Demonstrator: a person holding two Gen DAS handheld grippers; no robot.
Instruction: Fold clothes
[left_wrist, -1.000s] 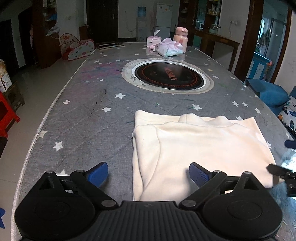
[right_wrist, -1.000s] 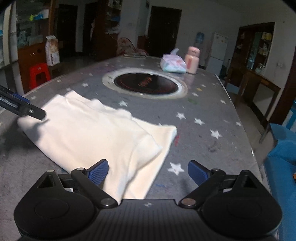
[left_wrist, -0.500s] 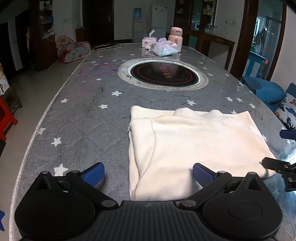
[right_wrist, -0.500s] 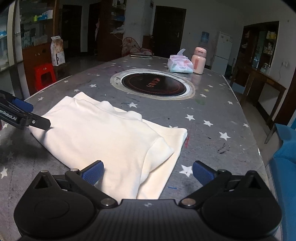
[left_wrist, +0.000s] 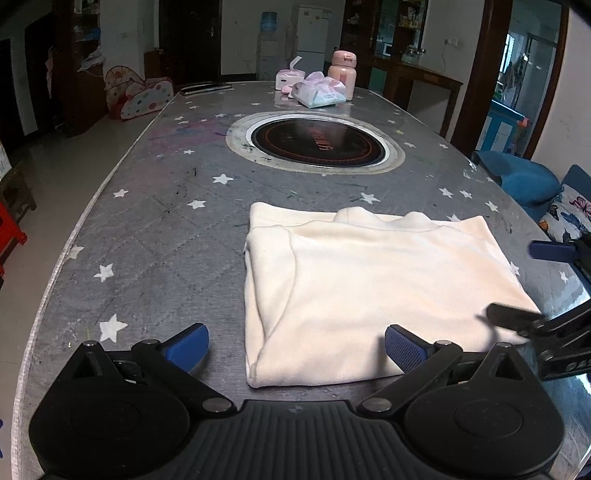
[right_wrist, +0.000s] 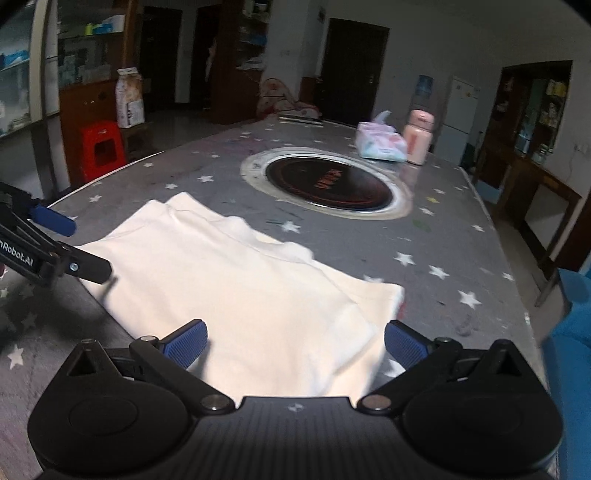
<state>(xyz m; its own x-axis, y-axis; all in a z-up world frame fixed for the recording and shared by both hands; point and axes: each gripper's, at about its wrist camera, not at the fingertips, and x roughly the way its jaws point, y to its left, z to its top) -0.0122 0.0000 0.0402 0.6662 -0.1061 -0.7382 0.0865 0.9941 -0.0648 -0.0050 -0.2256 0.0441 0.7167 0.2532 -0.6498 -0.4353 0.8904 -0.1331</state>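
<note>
Hovering both tools low over the worktop (left_wrist: 147, 229), I keep my left gripper (left_wrist: 295, 345) and my right gripper (right_wrist: 295, 341) spread wide with nothing between the blue pads, the cream garment (left_wrist: 369, 280) lying flat just ahead of both. It already sits as a neat layered rectangle with a sleeve edge tucked along the side ahead of my left gripper, so I judge the folding largely done, though whether another fold is meant I cannot tell. Readable writing is scarce: "nRobot.AI" shows on the left tool's arm in the right view, while the red characters on the round cooktop (left_wrist: 317, 142) beyond are too small to read.
</note>
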